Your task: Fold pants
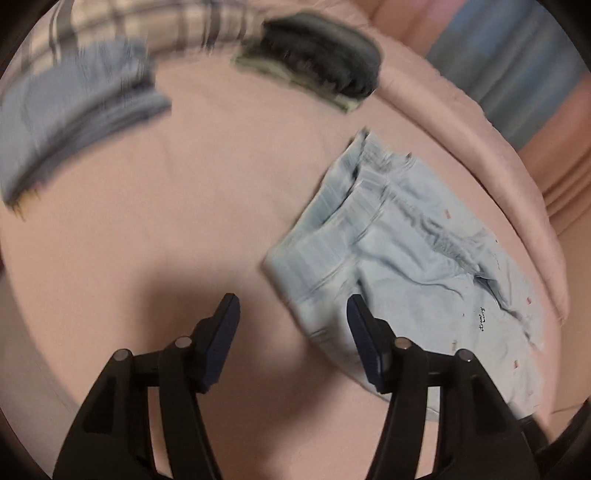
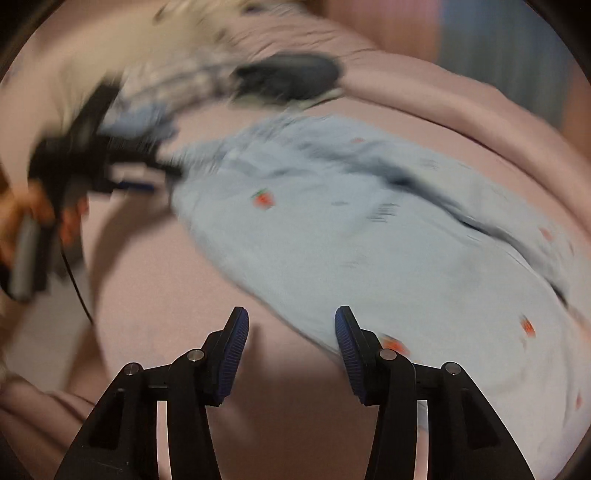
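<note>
Light blue pants (image 1: pixel 402 266) with small red strawberry prints lie spread on a pink bed sheet (image 1: pixel 166 221). In the left wrist view they lie to the right, waistband end toward the middle of the bed. My left gripper (image 1: pixel 291 325) is open and empty, just above the pants' near edge. In the right wrist view the pants (image 2: pixel 369 240) fill the middle and right. My right gripper (image 2: pixel 291 336) is open and empty, above their near edge. The left gripper (image 2: pixel 129 177) shows blurred at the pants' left end.
A folded grey-blue garment (image 1: pixel 74 122) lies at the far left and a folded dark garment (image 1: pixel 317 70) at the back. A plaid cloth (image 1: pixel 147 26) lies behind them. The bed's rounded pink edge (image 1: pixel 517 192) runs along the right.
</note>
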